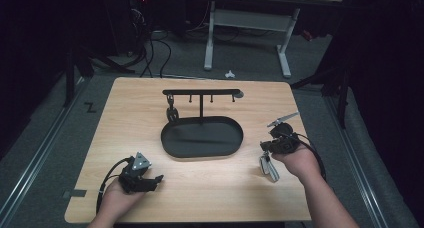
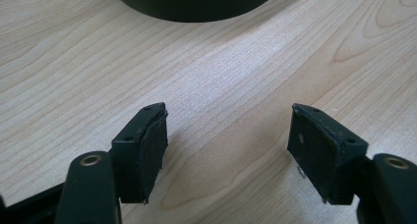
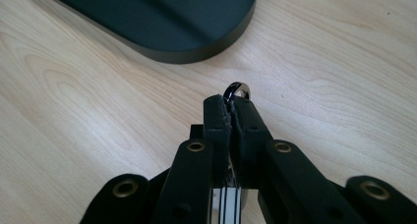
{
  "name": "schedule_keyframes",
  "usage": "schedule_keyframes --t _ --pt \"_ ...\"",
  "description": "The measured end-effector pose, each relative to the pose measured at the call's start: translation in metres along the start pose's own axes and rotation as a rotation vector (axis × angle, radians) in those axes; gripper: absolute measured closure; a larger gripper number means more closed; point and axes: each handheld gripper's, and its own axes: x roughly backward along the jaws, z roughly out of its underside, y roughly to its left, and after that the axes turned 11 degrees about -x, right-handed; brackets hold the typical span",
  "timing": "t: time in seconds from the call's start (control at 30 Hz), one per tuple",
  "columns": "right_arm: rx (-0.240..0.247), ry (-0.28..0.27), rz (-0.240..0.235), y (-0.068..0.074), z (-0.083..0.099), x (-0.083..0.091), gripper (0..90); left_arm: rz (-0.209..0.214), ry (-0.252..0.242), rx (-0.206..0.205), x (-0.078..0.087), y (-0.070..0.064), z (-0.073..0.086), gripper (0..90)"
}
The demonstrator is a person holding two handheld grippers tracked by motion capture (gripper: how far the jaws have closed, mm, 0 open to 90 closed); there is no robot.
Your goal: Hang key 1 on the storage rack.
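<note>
Wooden table [image 1: 200,188]: black oval tray [image 1: 202,136] of hanger stand [image 1: 201,94] at centre, bare wood all round it, widest toward near edge. One dark item [image 1: 171,111] hangs from left end of stand's bar.

Left gripper [image 1: 150,178] near front-left edge, jaws wide apart, nothing between; tray rim well ahead.

Right gripper [image 3: 231,108] right of tray, jaws closed on key ring [image 3: 237,90]; metal loop pokes past tips. Striped tag [image 1: 270,168] lies on wood beside right hand [image 1: 295,160].
</note>
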Motion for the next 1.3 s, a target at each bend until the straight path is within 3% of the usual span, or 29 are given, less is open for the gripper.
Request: schedule_keyframes --t 0.37,0.7,1.0,1.3 --pt "-0.007 -0.038 -0.005 0.009 -0.008 0.019 86.1 0.003 0.003 0.0 -0.001 -0.001 0.0 31.6" --pt "-0.002 -0.057 -0.006 0.018 -0.025 0.025 86.2 0.006 0.001 0.004 -0.001 0.0 0.001 31.6" --pt "0.012 -0.041 0.023 0.029 -0.04 0.026 86.2 0.004 0.003 0.003 -0.001 0.0 0.001 31.6" --pt "-0.002 -0.034 0.086 0.042 -0.057 0.031 86.2 0.008 0.004 0.001 -0.001 -0.001 0.001 31.6"
